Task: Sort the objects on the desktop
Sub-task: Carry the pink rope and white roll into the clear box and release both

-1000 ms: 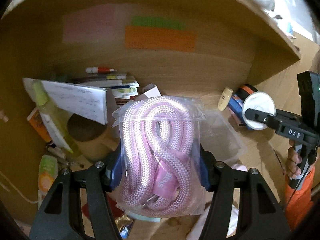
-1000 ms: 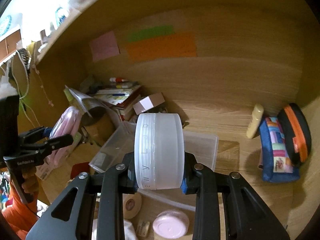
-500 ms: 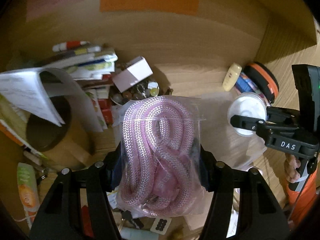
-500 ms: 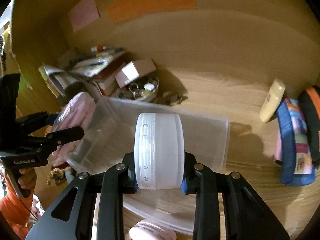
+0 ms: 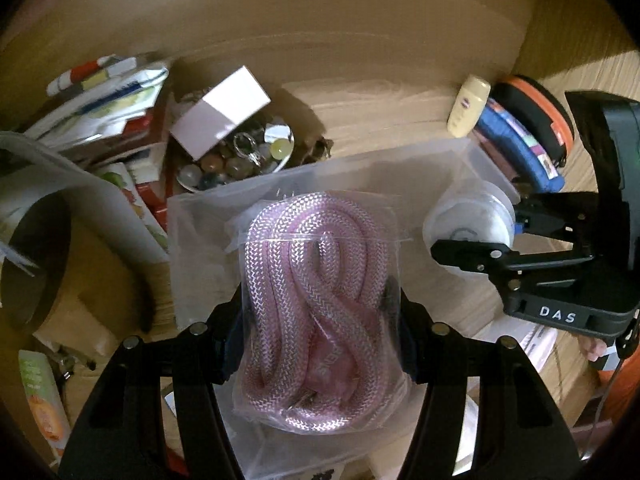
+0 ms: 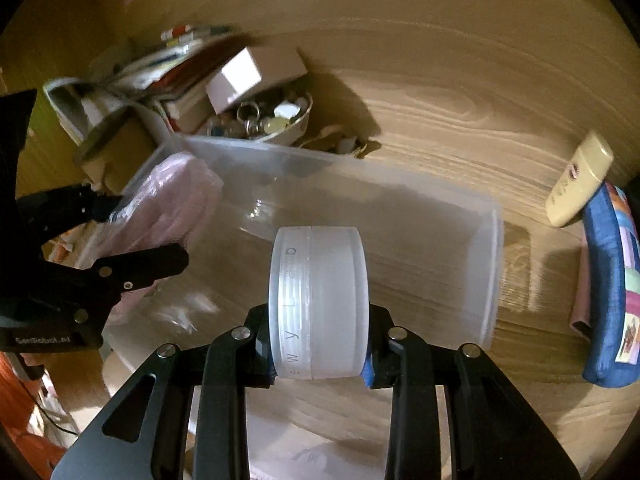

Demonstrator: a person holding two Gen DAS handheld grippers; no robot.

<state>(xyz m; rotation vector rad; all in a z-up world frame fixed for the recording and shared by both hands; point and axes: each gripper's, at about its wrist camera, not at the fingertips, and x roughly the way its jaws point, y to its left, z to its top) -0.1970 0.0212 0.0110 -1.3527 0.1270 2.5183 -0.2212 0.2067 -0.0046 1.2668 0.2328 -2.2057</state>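
My left gripper (image 5: 320,320) is shut on a clear bag of pink rope (image 5: 316,312) and holds it over the left part of a clear plastic bin (image 5: 200,248). My right gripper (image 6: 318,336) is shut on a frosted white round jar (image 6: 318,300) and holds it over the bin (image 6: 490,264), near its right half. The rope bag (image 6: 168,216) and left gripper (image 6: 132,232) show at the left of the right wrist view. The jar (image 5: 468,228) and right gripper (image 5: 472,236) show at the right of the left wrist view.
Behind the bin stand a bowl of beads and key rings (image 5: 236,160), a white box (image 5: 224,112) and a stack of books (image 5: 100,92). A cream bottle (image 6: 580,180) and blue pouch (image 6: 608,288) lie right. A wooden back wall (image 6: 400,20) closes the desk.
Both grippers have moved forward and down over the clear bin, each still holding its object. The bin now fills the middle of both views.
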